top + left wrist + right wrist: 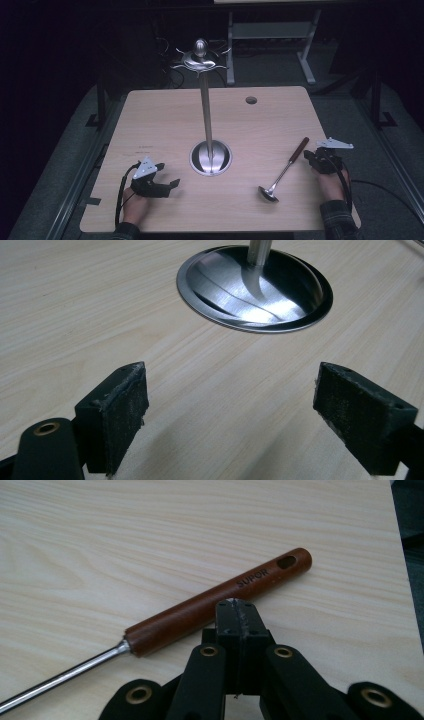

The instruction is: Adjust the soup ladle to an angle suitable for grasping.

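Observation:
A metal ladle [280, 175] with a brown wooden handle [215, 600] lies on the right part of the wooden table [165, 120], bowl toward the front. My right gripper [314, 156] rests just right of the handle's end, jaws shut with nothing between them [236, 605]; the handle lies just beyond its tips. A tall steel rack [205, 107] with hooked arms on top stands on a round base [255, 287] at the table's middle. My left gripper [172, 184] sits at the front left, open [232, 410], pointing at that base.
A round cable hole [251, 100] is in the table's far right part. Behind the table stands a white frame [272, 35] on a dark floor. The table's right edge [400, 580] is close to my right gripper.

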Demonstrator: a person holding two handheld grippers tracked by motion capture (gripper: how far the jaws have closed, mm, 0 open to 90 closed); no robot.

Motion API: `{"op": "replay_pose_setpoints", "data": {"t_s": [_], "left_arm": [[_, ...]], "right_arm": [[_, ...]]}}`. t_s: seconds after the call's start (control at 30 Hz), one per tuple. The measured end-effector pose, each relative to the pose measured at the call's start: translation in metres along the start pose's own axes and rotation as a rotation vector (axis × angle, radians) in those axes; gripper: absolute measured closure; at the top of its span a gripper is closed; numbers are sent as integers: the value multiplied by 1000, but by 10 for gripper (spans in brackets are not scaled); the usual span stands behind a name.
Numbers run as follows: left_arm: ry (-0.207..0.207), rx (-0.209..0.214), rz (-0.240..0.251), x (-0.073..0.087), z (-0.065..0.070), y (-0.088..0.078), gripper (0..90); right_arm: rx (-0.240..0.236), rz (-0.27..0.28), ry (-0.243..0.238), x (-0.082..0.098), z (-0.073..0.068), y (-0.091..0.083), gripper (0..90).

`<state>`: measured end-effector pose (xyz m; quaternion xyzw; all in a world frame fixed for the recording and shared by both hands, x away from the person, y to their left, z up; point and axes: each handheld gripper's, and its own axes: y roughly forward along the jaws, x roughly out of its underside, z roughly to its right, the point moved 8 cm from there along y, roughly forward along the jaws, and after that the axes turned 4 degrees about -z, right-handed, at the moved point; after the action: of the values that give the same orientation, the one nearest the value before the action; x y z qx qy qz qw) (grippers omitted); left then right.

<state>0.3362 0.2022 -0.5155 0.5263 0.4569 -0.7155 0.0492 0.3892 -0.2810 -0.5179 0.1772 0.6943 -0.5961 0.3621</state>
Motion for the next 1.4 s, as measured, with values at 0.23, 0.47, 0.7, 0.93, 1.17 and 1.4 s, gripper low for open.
{"op": "replay_pose_setpoints", "data": {"t_s": [0.23, 0.47, 0.7, 0.93, 1.17, 1.4], "left_arm": [[-7, 2, 1, 0, 2, 0, 142], [0, 2, -1, 0, 2, 0, 142], [5, 3, -4, 0, 2, 0, 142], [6, 4, 1, 0, 3, 0, 142], [2, 4, 4, 0, 3, 1, 142], [0, 4, 5, 0, 3, 1, 142]], "right_arm": [[14, -28, 23, 0, 7, 11, 897], [8, -43, 16, 1, 7, 17, 898], [-13, -28, 1, -6, 4, 22, 898], [-29, -17, 7, -14, -1, 27, 898], [-51, -20, -18, -19, -10, 32, 898], [-80, -20, -56, -27, -26, 37, 898]]}}
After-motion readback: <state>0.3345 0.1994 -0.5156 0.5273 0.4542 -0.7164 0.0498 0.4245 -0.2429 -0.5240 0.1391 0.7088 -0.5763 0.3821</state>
